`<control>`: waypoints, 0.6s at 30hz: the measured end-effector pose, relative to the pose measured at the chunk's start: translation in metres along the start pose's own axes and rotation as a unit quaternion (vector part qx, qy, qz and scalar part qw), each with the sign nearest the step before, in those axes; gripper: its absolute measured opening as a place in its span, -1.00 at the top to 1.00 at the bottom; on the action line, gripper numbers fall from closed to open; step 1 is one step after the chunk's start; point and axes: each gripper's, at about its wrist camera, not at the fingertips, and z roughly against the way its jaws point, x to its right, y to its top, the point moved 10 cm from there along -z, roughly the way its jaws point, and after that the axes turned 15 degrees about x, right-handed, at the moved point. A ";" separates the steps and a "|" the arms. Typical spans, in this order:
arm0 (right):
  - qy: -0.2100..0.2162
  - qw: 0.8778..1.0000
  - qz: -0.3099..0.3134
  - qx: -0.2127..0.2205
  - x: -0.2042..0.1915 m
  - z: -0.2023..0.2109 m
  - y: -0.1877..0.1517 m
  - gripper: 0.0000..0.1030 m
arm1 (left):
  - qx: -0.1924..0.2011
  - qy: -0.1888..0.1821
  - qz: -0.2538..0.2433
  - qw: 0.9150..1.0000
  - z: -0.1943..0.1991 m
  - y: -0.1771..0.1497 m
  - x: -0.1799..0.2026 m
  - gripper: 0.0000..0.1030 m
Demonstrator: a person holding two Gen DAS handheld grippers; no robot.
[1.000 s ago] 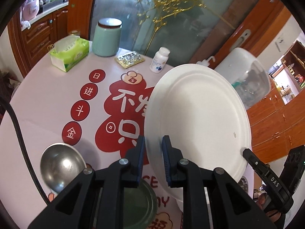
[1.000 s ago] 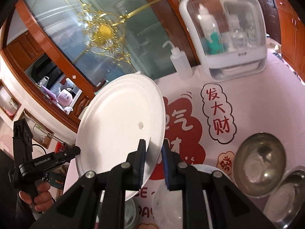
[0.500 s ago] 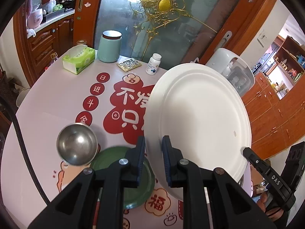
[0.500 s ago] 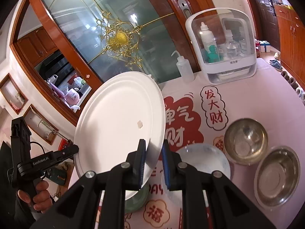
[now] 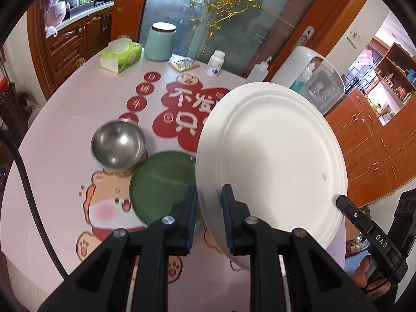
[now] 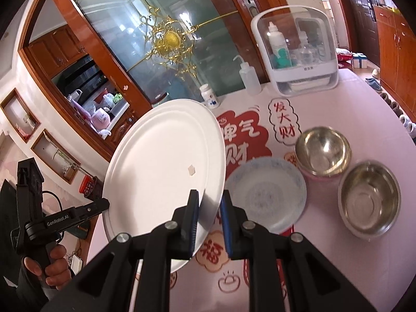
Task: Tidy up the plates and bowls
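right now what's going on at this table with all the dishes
A person is holding one large white plate up above the table with both grippers: the left gripper and the right gripper each have their jaws shut on its rim, on opposite sides. On the table sit a green plate, a pale patterned plate and three steel bowls.

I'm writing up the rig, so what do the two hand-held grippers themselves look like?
Both are matte black. The left hand-held gripper and right hand-held gripper have angular arms with silver pivot bolts and two fingers faced with ribbed blue pads. White lettering marks them: "GenRobot.AI" on the left one's body, "DAS" on the right one's. A black cable trails beside the left one.
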 end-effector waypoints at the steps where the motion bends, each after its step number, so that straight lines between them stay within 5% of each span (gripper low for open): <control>1: -0.001 1.000 -0.001 -0.002 0.000 0.002 -0.004 0.69 | -0.002 0.001 0.000 1.000 0.003 -0.006 -0.001 0.68; 18: -0.029 0.998 -0.019 -0.048 0.027 0.029 -0.090 0.68 | -0.063 0.013 -0.041 0.997 0.014 -0.092 -0.011 0.66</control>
